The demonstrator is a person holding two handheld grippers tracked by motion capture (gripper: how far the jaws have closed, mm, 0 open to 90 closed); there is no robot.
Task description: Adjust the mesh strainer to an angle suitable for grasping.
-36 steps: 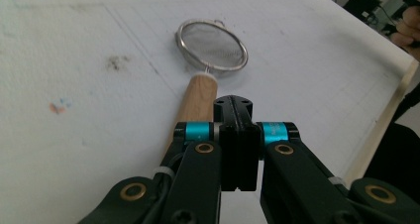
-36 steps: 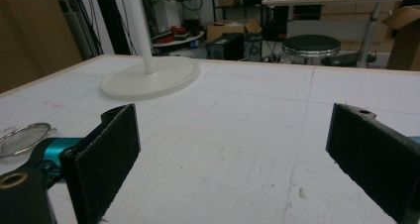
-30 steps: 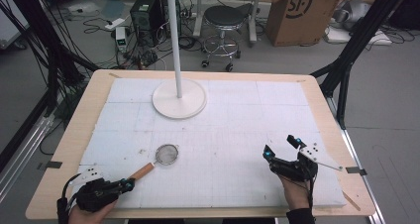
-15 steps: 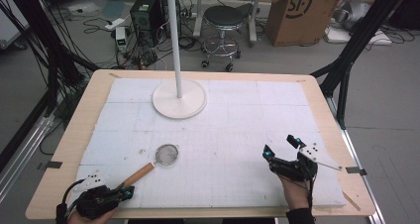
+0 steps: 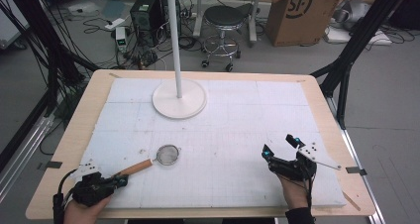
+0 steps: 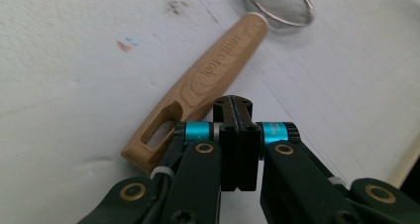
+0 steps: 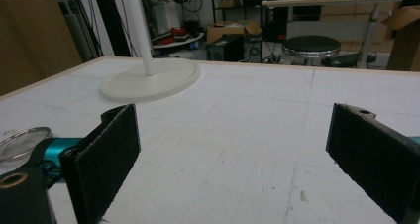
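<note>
High view: we find the strainer [image 5: 156, 159] lying flat on the white mat of the desk [image 5: 89, 110], at about 7 o'clock from the desk's centre, mesh bowl toward 2 o'clock and wooden handle [image 5: 133, 168] running toward 8 o'clock. We note the left gripper [image 5: 117, 180] at the handle's end, held in a hand at the desk's near edge. In the left gripper view its fingers [image 6: 233, 135] are pressed together with nothing between them, and the slotted handle end lies just beside them, at their 10 o'clock. We see the right gripper [image 5: 280, 145] at about 4 o'clock, well apart from the strainer, fingers [image 7: 106, 154] spread wide over bare mat. A white stand base [image 5: 179, 99] sits at 11 o'clock.
</note>
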